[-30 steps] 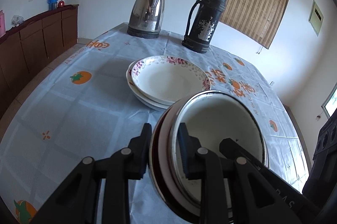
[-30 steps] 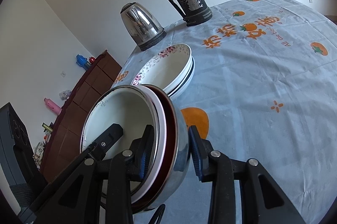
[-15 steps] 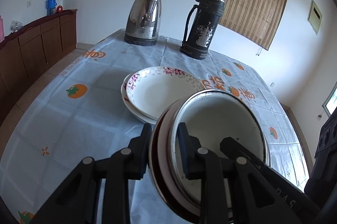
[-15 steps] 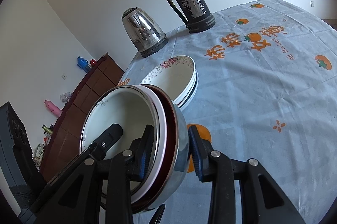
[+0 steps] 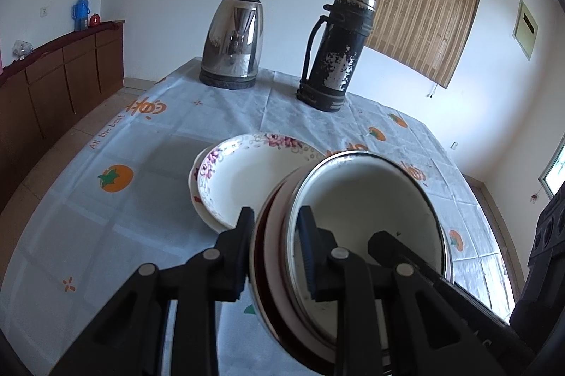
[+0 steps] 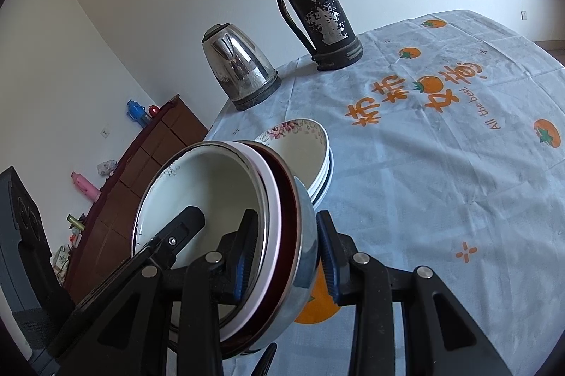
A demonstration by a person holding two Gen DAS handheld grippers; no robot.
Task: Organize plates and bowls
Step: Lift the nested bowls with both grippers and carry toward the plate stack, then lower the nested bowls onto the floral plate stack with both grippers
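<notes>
A nested stack of bowls (image 5: 356, 227), white inside with dark red and steel rims, hangs above the table, gripped from both sides. My left gripper (image 5: 277, 247) is shut on its left rim. My right gripper (image 6: 289, 256) is shut on the opposite rim of the bowl stack (image 6: 212, 210). A stack of white floral plates (image 5: 247, 178) lies on the tablecloth just beyond the bowls; the plates also show in the right wrist view (image 6: 303, 153).
A steel kettle (image 5: 233, 40) and a worn black thermos (image 5: 335, 47) stand at the table's far edge. The tablecloth (image 6: 441, 164) is pale blue with orange prints. A brown sideboard (image 5: 53, 72) lines the left wall.
Both grippers have drawn the bowl stack back and lower toward the near side; the plates, kettle and thermos sit lower in the views. The grips are unchanged.
</notes>
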